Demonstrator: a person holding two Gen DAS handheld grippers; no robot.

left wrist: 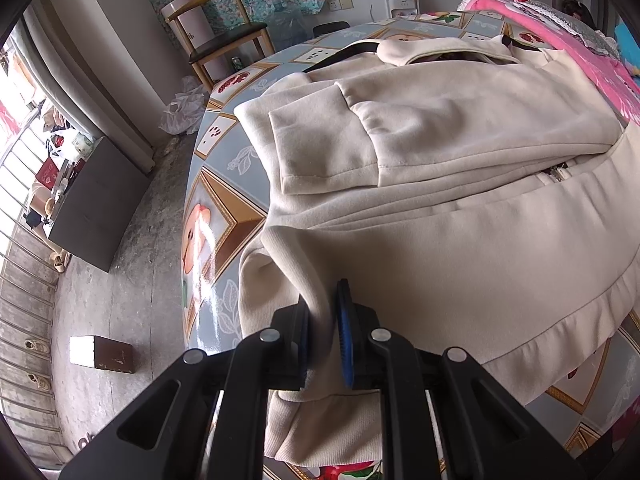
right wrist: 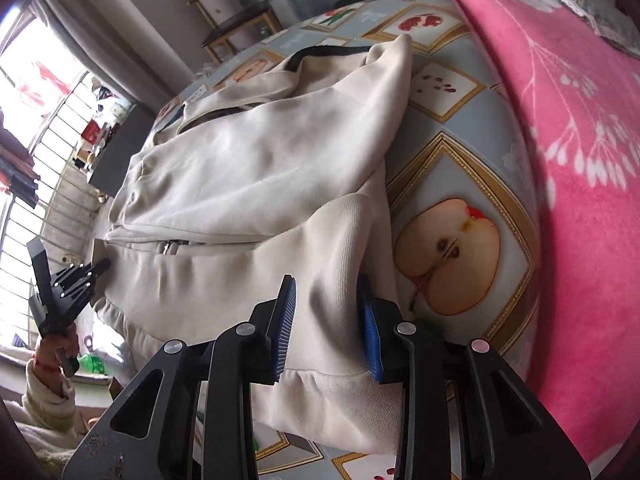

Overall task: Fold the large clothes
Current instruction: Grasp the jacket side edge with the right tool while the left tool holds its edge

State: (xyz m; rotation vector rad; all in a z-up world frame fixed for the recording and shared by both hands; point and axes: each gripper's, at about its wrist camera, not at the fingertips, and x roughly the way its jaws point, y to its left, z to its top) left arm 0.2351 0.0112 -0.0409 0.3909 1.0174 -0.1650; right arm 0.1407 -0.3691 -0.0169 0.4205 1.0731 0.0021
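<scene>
Left gripper (left wrist: 322, 336): clamped on cream jacket (left wrist: 460, 216) hem corner. Right gripper (right wrist: 326, 330): around opposite hem corner, grip seemingly looser. Jacket spread on fruit-print tablecloth (right wrist: 460, 184). Sleeves folded onto jacket's chest; bottom-to-collar fold outstanding.

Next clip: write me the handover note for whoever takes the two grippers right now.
Left gripper: jaws shut on the near-left hem of the cream jacket.
Right gripper: jaws around the near-right hem corner, fabric between them, grip looks closed but not certain.
The jacket lies on the fruit-print tablecloth, beside a pink blanket.
Done: both sleeves folded in across the body.
Left: carry the hem up toward the collar, then flatten.
</scene>
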